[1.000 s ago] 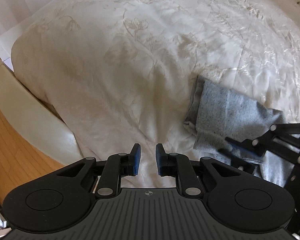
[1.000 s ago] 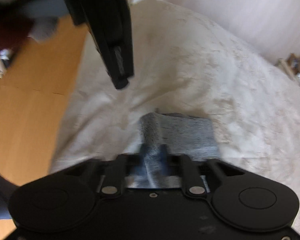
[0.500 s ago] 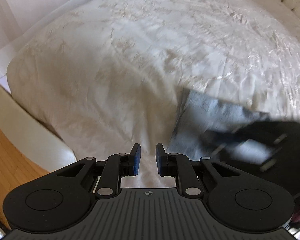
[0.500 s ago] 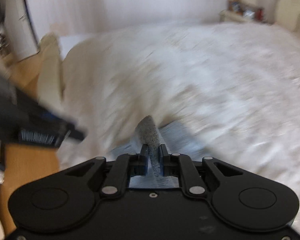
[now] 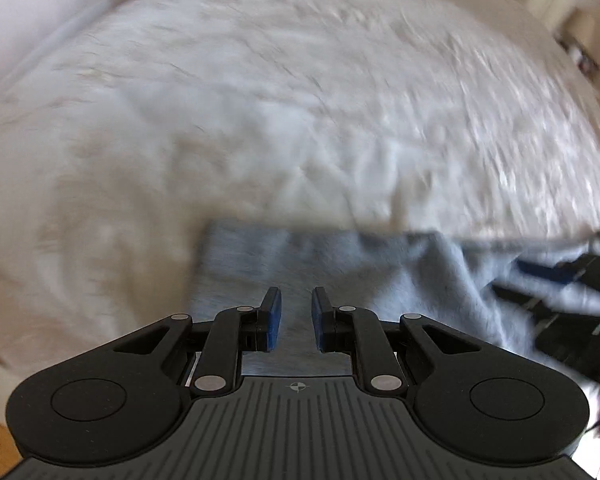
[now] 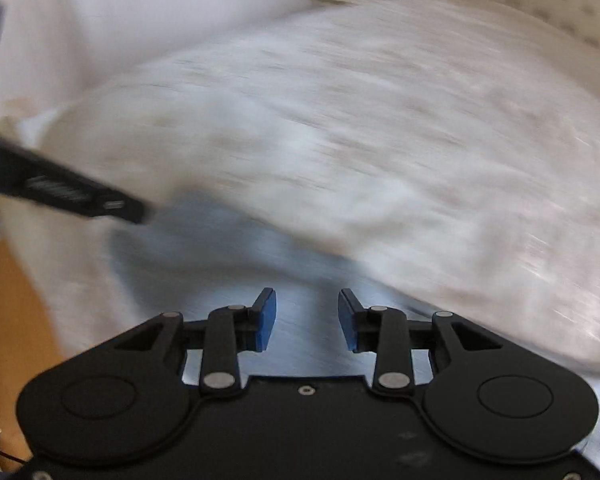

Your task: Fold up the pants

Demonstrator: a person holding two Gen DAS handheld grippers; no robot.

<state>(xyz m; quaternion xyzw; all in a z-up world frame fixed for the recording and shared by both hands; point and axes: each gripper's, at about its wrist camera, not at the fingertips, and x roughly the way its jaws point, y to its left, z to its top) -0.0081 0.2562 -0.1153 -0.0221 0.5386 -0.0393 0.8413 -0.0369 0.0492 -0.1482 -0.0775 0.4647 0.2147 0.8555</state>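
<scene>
- Grey knitted pants (image 5: 340,272) lie on the white bedspread (image 5: 300,100), near its front edge, as a compact folded bundle; both views are blurred, so I cannot count the layers.
- One second ago the right gripper (image 6: 306,318) pinched a raised ridge of this grey cloth between its pads. Its jaws have just been opening, and now they stand clearly apart with nothing pressed between them; the cloth is only under them, flat.
- This means, in my judgement, that the right side has released the fold it carried, so one fold is laid down.
- The left gripper (image 5: 296,318) holds nothing. Its jaws are at the same narrow gap as before, with only the fabric visible below, not between the pads.
- A second ago the left gripper hung over bare bedspread with the pants off to its right; now the pants are directly in front of it.
- The right gripper shows at the right edge of the left view (image 5: 572,300), over the far end of the pants.
- Probably the task is near its end, or one more fold or a smoothing remains.
</scene>
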